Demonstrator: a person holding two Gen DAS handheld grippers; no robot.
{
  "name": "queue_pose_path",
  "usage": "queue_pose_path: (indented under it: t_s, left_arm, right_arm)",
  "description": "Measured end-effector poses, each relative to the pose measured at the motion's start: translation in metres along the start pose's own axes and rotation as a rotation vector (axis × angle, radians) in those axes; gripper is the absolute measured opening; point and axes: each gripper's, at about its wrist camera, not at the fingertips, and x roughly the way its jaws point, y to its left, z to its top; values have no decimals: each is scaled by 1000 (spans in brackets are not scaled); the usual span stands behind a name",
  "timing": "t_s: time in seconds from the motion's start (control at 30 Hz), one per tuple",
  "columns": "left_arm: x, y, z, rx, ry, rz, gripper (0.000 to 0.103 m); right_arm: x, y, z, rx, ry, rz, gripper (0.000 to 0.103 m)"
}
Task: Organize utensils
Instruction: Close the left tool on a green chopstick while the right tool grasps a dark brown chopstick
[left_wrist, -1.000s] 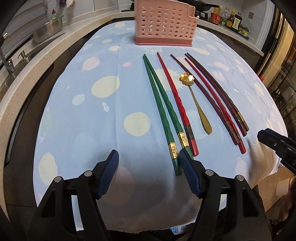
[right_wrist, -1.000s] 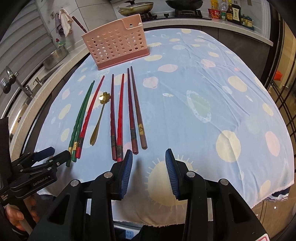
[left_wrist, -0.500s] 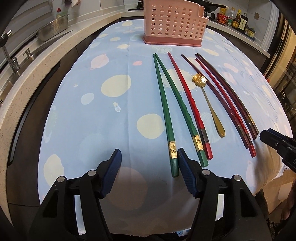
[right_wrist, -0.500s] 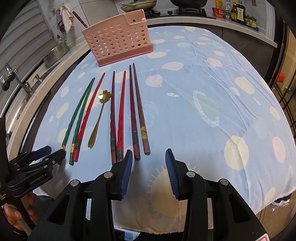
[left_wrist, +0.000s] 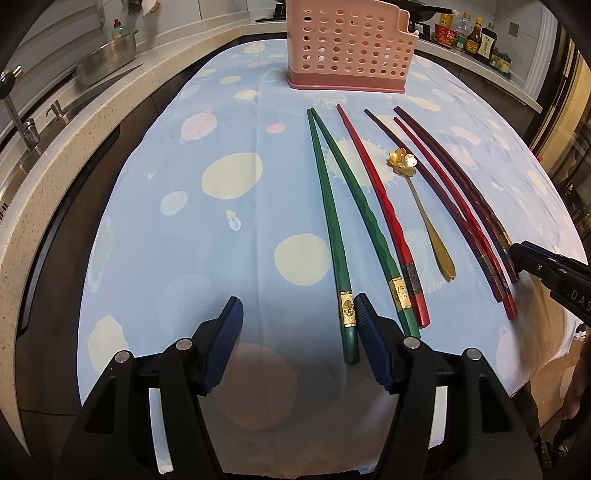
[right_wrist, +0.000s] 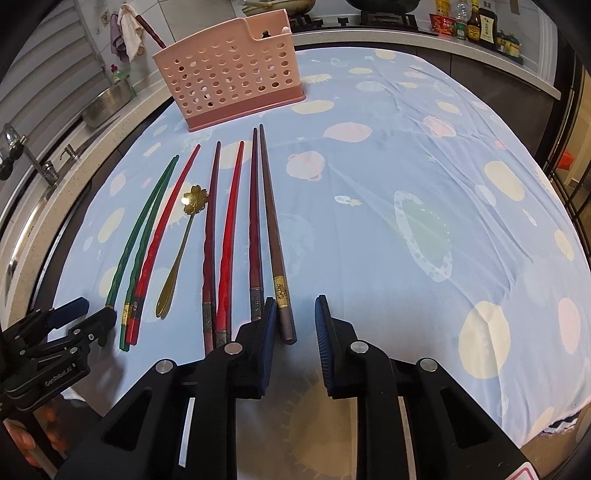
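— Both grippers have come forward since a second ago. What does the left one show?

— The left gripper (left_wrist: 298, 314) has its fingers spread wide, empty, over the blue cloth (left_wrist: 207, 236) on the counter (left_wrist: 55, 155). Its right finger pad (left_wrist: 371, 343) sits just beside the butt of the outer green chopstick (left_wrist: 328, 218), covering a sliver of it; I cannot tell whether they touch. The second green chopstick (left_wrist: 364, 206) meets the first at the tips nearest the pink utensil holder (left_wrist: 349, 44) and spreads away from it toward the gripper.

— And the rest of the row?

— All of it lies in front of the pink utensil holder, pointing at it. Next come a red chopstick (left_wrist: 384, 206), the gold spoon (left_wrist: 424, 210) with its flower-shaped end toward the holder, then four dark red and brown sticks. From the left wrist view those four crowd together at the lens edge and are hard to separate; the right gripper's tip (left_wrist: 546, 266) covers some of their ends.

— Clearer from the other side?

— Yes. The right gripper (right_wrist: 293, 314), fingers open and holding nothing, has the brown chopstick (right_wrist: 272, 229) ending between them, close to the left pad (right_wrist: 266, 339). That pad hides the butt of the dark red chopstick (right_wrist: 255, 221) beside it. The holder's top is cut off in the left wrist view, and its inside cannot be made out through the holes.
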Motion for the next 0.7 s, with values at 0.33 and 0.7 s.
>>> queue_pose_path:
  t_s: [0.33,0.7]
  left_arm:
    - [-3,1,-3,3,-9,-4,44]
    - [-13,6,-5,-18,7,-68,7]
  right_arm:
    - [0,4,-4,-39,-9,-26,9]
    - [-17,3,-11,-21,-20,-6,7]
